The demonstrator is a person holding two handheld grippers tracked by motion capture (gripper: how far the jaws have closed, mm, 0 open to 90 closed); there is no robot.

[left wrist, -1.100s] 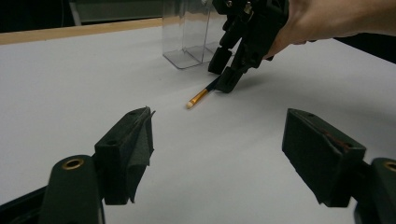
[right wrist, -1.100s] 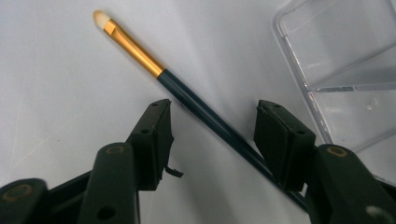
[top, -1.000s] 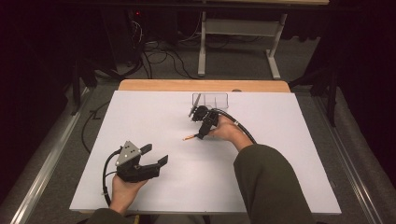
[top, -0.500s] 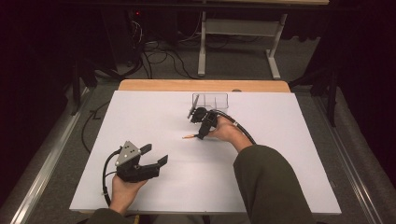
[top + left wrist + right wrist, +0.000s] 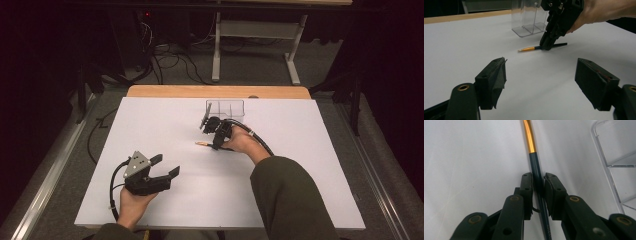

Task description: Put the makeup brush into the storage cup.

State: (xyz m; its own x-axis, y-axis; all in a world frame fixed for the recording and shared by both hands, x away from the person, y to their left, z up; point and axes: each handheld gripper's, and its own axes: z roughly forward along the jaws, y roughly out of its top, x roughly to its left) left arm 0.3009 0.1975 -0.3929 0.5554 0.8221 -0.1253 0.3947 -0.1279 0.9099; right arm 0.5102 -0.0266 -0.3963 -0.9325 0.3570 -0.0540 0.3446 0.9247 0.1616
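Note:
A slim pen (image 5: 535, 165) with a dark barrel and a gold front end (image 5: 201, 144) lies flat on the white table (image 5: 150, 125), just in front of a clear plastic organiser (image 5: 225, 107). My right gripper (image 5: 538, 178) points down at it, with the jaws pressed to both sides of the dark barrel. The left gripper view shows the same grip, the right gripper (image 5: 547, 46) standing over the pen (image 5: 529, 48). My left gripper (image 5: 167, 165) rests near the table's front left, wide open and holding nothing, well short of the pen.
The clear organiser (image 5: 529, 22) has several upright compartments and stands near the table's far wooden edge (image 5: 215, 91). Its wall (image 5: 616, 157) is close to the right of the gripped pen. Cables and metal desk legs (image 5: 216, 45) lie on the floor beyond.
My right gripper has sunk slightly onto the pen. The pen and the left gripper have stayed where they were.

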